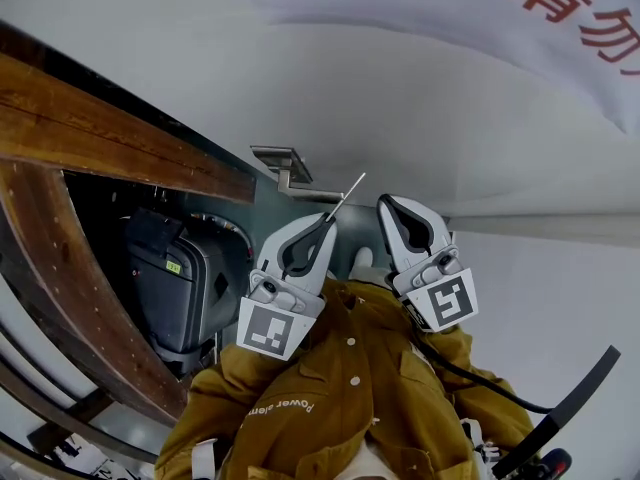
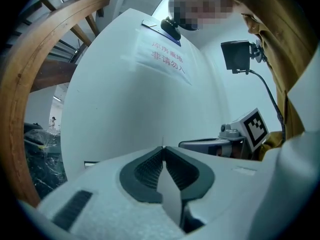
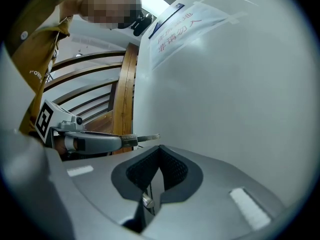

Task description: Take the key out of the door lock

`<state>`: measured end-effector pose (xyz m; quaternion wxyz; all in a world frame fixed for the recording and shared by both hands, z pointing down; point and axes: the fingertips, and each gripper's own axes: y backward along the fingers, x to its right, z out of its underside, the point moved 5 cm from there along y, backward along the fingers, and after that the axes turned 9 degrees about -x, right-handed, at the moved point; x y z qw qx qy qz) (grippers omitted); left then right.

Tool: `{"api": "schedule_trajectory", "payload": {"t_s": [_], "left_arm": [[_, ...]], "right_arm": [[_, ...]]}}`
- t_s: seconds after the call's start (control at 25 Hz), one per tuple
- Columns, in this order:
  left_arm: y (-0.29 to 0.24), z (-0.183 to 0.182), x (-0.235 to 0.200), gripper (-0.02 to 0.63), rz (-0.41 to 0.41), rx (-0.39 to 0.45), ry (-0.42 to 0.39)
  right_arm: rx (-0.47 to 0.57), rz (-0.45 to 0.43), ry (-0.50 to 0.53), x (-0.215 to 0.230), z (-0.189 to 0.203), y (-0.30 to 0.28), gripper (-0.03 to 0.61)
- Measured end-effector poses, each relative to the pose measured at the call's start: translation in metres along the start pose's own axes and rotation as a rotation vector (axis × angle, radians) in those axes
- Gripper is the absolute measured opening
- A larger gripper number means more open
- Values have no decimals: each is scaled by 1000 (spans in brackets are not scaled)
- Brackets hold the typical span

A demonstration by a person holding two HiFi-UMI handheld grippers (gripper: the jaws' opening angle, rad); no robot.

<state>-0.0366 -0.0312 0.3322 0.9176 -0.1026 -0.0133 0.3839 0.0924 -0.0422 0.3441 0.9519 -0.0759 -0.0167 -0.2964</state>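
Note:
My left gripper [image 1: 328, 219] is shut on a silver key [image 1: 349, 191], whose thin blade sticks out past the fingertips, up and to the right. The blade hangs free, just right of the metal door handle [image 1: 284, 165] on the white door [image 1: 430, 118]. The left gripper view shows the key's flat head [image 2: 170, 194] pinched between the dark pads. In the right gripper view the blade [image 3: 147, 137] juts from the left gripper [image 3: 134, 140] toward the door. My right gripper [image 1: 383, 204] stands beside it, shut and holding nothing. The lock itself is not visible.
A paper notice with red characters [image 1: 560, 8] is taped to the door. A curved wooden frame [image 1: 100, 128] runs along the left, with a dark suitcase [image 1: 185, 278] behind it. The person's mustard jacket [image 1: 350, 388] fills the lower middle.

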Motion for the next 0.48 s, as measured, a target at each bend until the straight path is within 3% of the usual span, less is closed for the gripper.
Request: {"api": "schedule_trajectory", "payload": {"t_s": [0.48], "left_arm": [[4,0,-6,18,-7,0,0]], "right_arm": [[33,4,-14,-6,-9,-11,2]]}}
